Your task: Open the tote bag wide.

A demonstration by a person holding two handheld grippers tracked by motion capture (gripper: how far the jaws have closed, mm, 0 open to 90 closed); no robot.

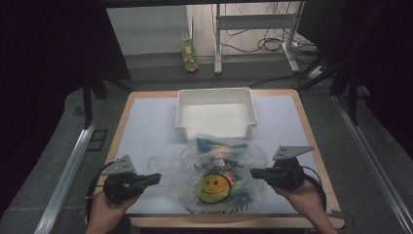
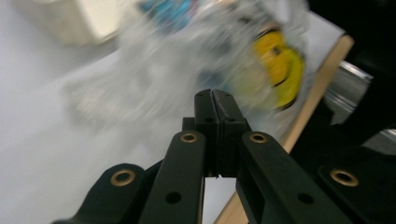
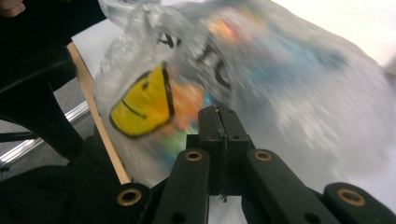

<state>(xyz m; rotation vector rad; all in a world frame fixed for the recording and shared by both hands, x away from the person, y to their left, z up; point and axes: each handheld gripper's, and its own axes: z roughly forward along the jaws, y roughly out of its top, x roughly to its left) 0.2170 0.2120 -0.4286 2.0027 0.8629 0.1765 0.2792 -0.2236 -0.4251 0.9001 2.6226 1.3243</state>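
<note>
A clear plastic bag (image 1: 219, 175) with a yellow smiley face (image 1: 214, 187) lies on the white mat near the table's front edge; colourful packets show inside it. The bag (image 2: 201, 56) is blurred in the left gripper view, and in the right gripper view the bag (image 3: 233, 60) lies just beyond the jaws. My left gripper (image 1: 157, 178) is to the bag's left, jaws pressed together with nothing between them (image 2: 215, 95). My right gripper (image 1: 253, 172) is at the bag's right side, also shut and empty (image 3: 217, 112).
An empty white bin (image 1: 215, 113) stands behind the bag at the table's middle back. The wooden table edge (image 1: 234, 222) runs along the front. Desk legs and cables sit on the floor beyond the table.
</note>
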